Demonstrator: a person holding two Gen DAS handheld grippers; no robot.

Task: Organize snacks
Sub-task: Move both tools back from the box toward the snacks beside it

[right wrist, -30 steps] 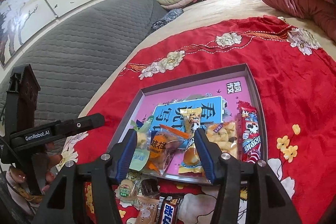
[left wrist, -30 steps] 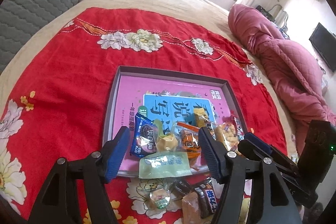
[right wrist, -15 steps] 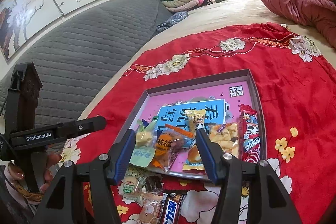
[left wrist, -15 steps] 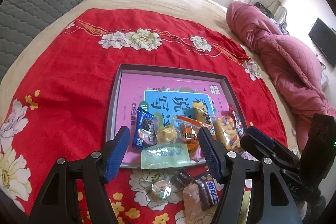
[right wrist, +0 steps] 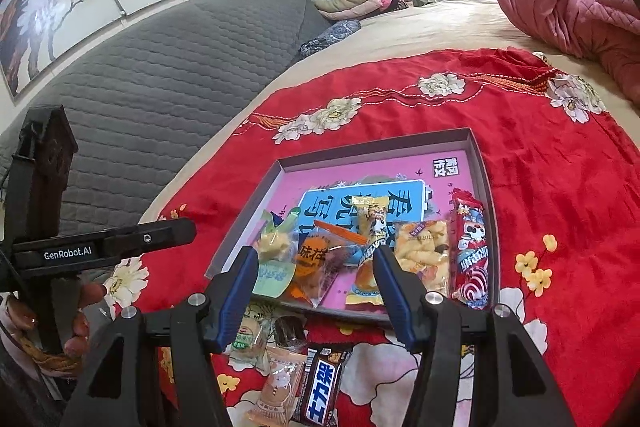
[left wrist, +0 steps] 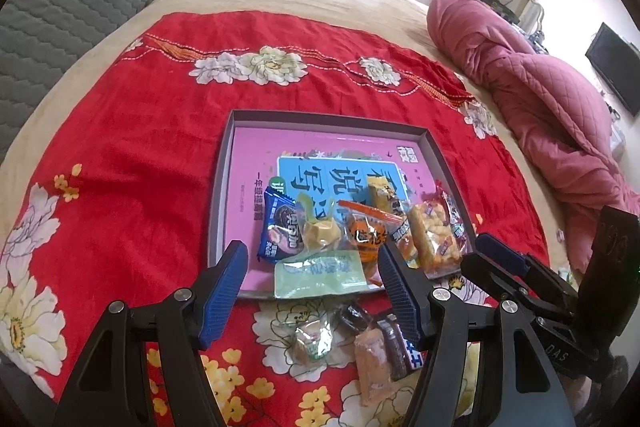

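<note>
Left gripper (left wrist: 312, 291) (jaws apart) above snacks (left wrist: 352, 235).

The right tongs (right wrist: 314, 291) partly hide the chocolate bar (right wrist: 320, 383), print unreadable.

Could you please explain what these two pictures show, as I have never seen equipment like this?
There is no robot here. A person holds a hand-operated two-finger gripper in each hand, and each carries a wide-angle camera looking forward along its fingers. One picture comes from the left gripper, the other from the right gripper; each also catches the other tool at its edge.

Both grippers are open and hold nothing. Below them a red flowered cloth covers a bed. On it lies a shallow grey tray with a pink printed bottom, and several wrapped snacks are piled at its near end. A few more lie outside on the cloth, among them a chocolate bar and a pale wrapped cake.
</note>
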